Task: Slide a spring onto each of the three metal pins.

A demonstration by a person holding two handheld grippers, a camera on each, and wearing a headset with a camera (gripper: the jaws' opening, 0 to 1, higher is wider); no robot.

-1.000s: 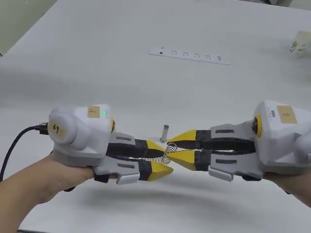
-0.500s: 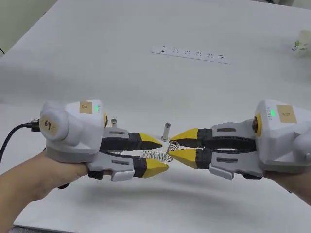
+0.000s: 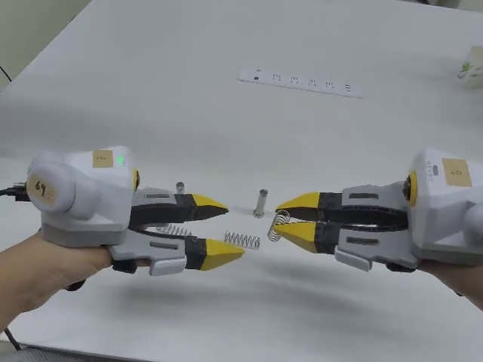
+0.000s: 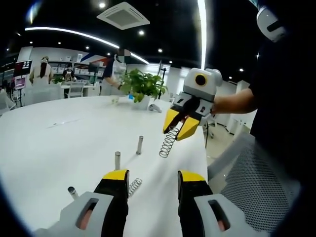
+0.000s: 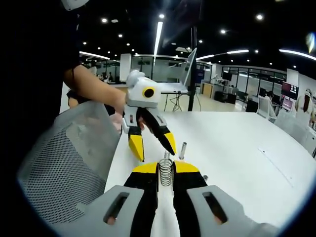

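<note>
Left gripper (image 3: 232, 228): nearest to the person, low over the table (image 3: 151, 98). Its jaws stand spread and grasp nothing. I judge it is kept free to take the next spring.
Third spring (image 3: 172, 228): lies on the table and is seen through the gap of the left jaws, so it is close to hand.
Loose spring (image 3: 241, 240): lies flat on the table between the two grippers, just beside the lower left jaw tip, and touches neither gripper.
Right gripper (image 3: 277, 217): clenched on the spring (image 5: 166, 173), which it pinches at the very tips. In the right gripper view the spring stands up between the jaws. In the left gripper view its free end hangs out below them. It is probably held so to leave the open end free to go over a pin.
Middle pin (image 3: 260, 202): upright and bare, just beside the right gripper's tips. It seems to be the target, as the held spring is near it but not on it.
Left pin (image 3: 179, 187): upright and bare, just behind the left gripper's upper jaw.
Third pin (image 4: 72, 191): bare, to the side of the left jaw in the left gripper view.
Progress: no pin carries a spring, so all three remain to do.
Next move: the free end must meet the pin top squarely, because a thin spring may bend aside or slip from the tips.
Power strip (image 3: 302, 81): far off, well apart from the work.
</note>
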